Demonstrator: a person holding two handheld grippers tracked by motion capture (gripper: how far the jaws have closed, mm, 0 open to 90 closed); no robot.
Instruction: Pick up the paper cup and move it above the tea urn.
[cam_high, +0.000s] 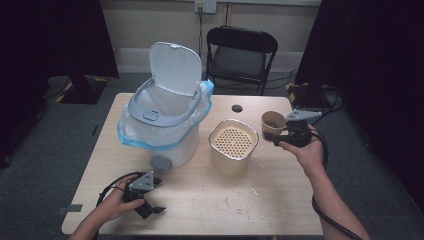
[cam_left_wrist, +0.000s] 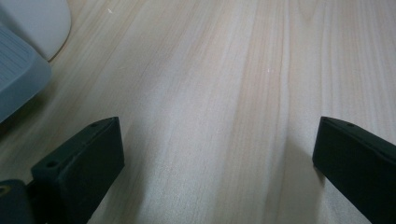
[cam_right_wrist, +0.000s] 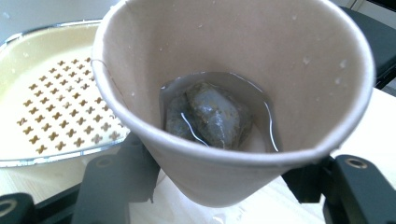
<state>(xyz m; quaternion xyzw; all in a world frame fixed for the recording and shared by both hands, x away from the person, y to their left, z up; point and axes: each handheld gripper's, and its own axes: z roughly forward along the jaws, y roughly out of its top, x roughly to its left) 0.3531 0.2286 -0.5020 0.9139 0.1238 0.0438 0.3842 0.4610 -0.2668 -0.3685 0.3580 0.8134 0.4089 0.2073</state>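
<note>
Right of centre in the high view, a paper cup (cam_high: 272, 125) with a wet tea bag (cam_right_wrist: 212, 114) is clamped tilted by the right gripper (cam_high: 286, 133), beside the perforated container (cam_high: 233, 145). Lower left, the left gripper (cam_high: 150, 202) is held wide open, empty, over the table (cam_high: 210, 200).

We seem to be in a bare recording or test room, not a home. A light wooden table (cam_high: 200, 200) stands alone on grey carpet (cam_high: 45, 165). Behind the table we see a black folding chair (cam_high: 241, 56) against a plain wall with a power socket (cam_high: 205, 6). Dark curtains (cam_high: 50, 35) hang left and right of the table, and cables (cam_high: 295, 80) lie beyond its far right corner.
</note>
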